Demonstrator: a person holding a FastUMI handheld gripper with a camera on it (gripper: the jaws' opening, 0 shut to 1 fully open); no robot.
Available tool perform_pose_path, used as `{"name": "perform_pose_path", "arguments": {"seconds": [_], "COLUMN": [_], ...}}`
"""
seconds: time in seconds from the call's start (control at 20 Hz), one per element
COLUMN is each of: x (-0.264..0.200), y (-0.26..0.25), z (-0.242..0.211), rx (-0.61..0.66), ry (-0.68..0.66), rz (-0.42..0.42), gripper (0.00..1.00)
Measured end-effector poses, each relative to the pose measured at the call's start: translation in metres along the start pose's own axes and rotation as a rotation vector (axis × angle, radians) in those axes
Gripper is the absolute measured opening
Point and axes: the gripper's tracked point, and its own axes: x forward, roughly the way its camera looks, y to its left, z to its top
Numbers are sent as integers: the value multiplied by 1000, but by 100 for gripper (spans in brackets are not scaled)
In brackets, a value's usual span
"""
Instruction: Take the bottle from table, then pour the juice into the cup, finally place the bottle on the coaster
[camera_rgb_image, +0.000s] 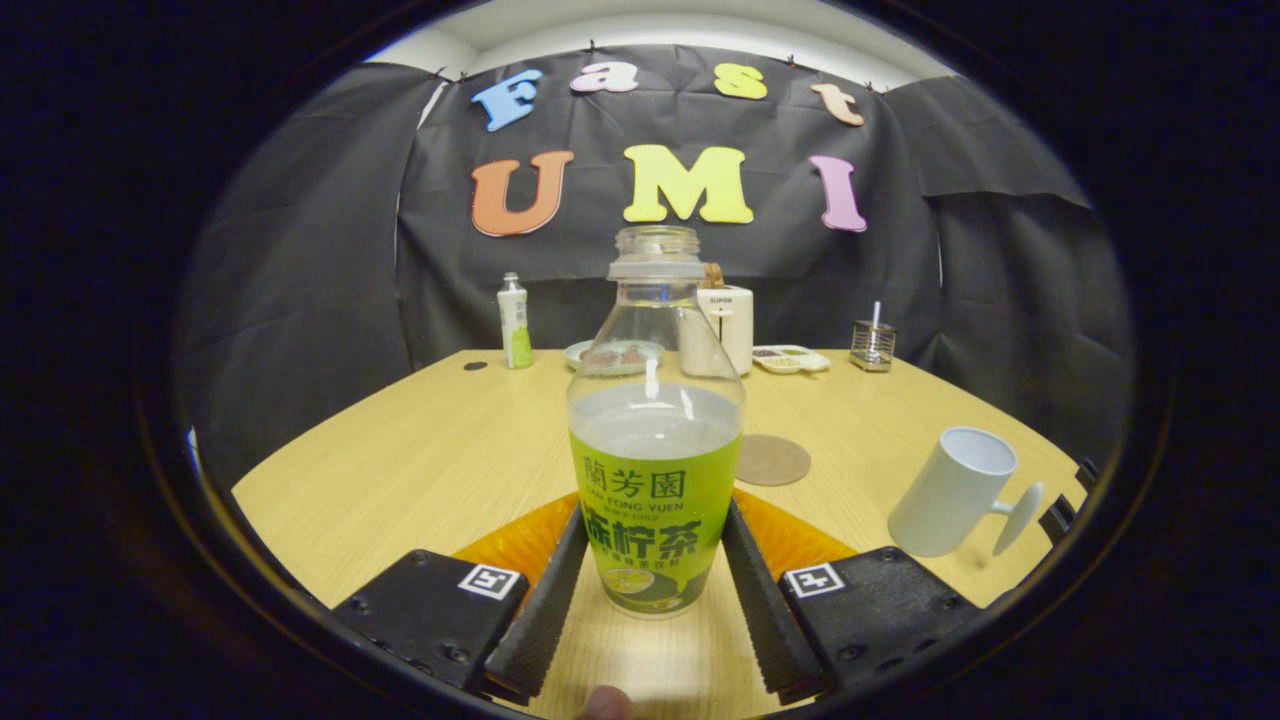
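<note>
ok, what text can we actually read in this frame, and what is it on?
"SUPOR": on the white appliance at the back of the table.
Bottle, held with the tool fingers against both its sides: green label with large printed characters, not transcribed here.
Small bottle at the back: print too small to read.
Square markers on the tool: patterns, no words.

Wooden table, black cloth wall
</note>
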Motion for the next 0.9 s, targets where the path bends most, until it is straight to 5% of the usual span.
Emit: {"name": "perform_pose_path", "arguments": {"seconds": [0.4, 0.9], "x": [-30, -48], "y": [-12, -28], "z": [37, 66], "rx": [349, 601], "ry": [-84, -131], "rz": [148, 286], "gripper": [78, 78]}}
